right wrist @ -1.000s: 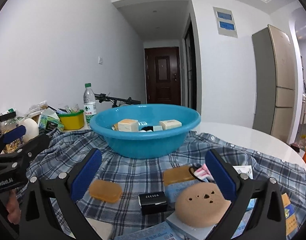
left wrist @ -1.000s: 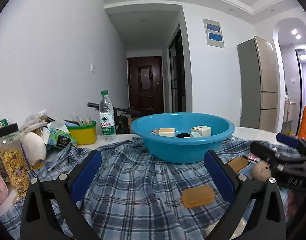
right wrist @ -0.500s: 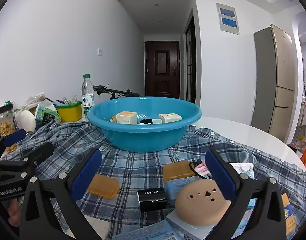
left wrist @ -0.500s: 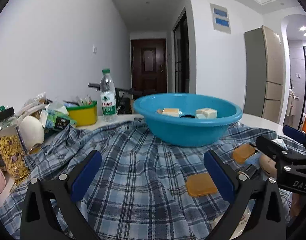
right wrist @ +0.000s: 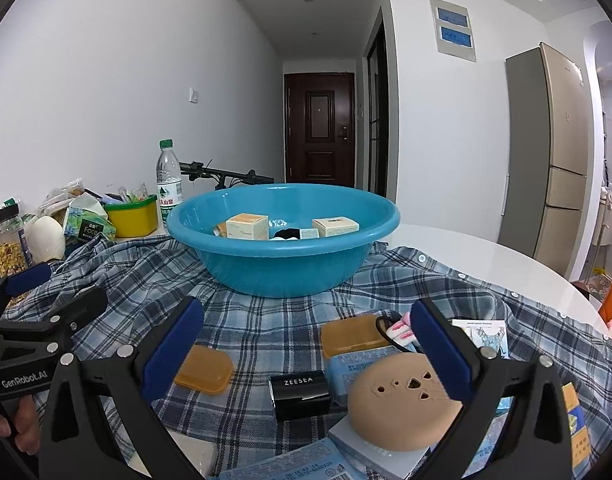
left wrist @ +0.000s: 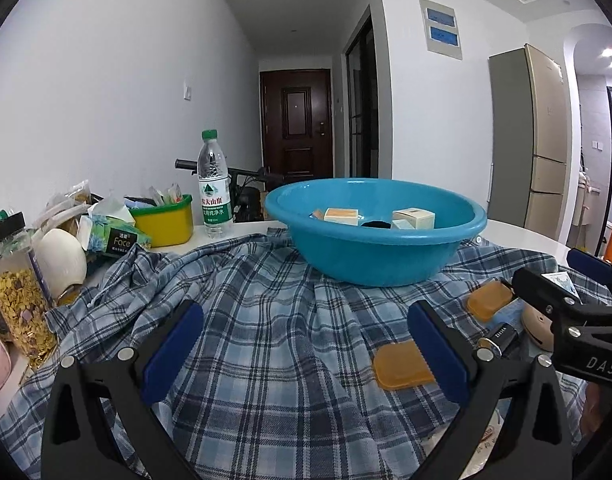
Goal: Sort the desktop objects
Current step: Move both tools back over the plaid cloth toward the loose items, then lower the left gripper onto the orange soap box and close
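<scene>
A blue basin [left wrist: 376, 236] [right wrist: 282, 248] stands on a plaid cloth and holds several small boxes [right wrist: 248, 226]. In front of it lie two flat orange cases [right wrist: 204, 372] [right wrist: 354, 334], a black ZEESEA box [right wrist: 300, 388], a tan round compact [right wrist: 404, 398] and blue packets [right wrist: 346, 366]. My left gripper [left wrist: 306, 354] is open and empty, low over the cloth, left of the near orange case [left wrist: 400, 364]. My right gripper [right wrist: 306, 356] is open and empty over the black box and the compact.
At the left edge stand a water bottle [left wrist: 214, 188], a yellow tub [left wrist: 164, 220], a tissue pack [left wrist: 114, 234], a white egg-shaped object [left wrist: 62, 258] and a cereal jar [left wrist: 16, 284]. The plaid cloth [left wrist: 266, 320] covers the white table [right wrist: 486, 256]. A fridge [right wrist: 546, 152] stands at the far right.
Both grippers have dropped and tilted slightly, so the basin and table items sit higher and closer in view. Both stay open. Nothing on the table has moved.
</scene>
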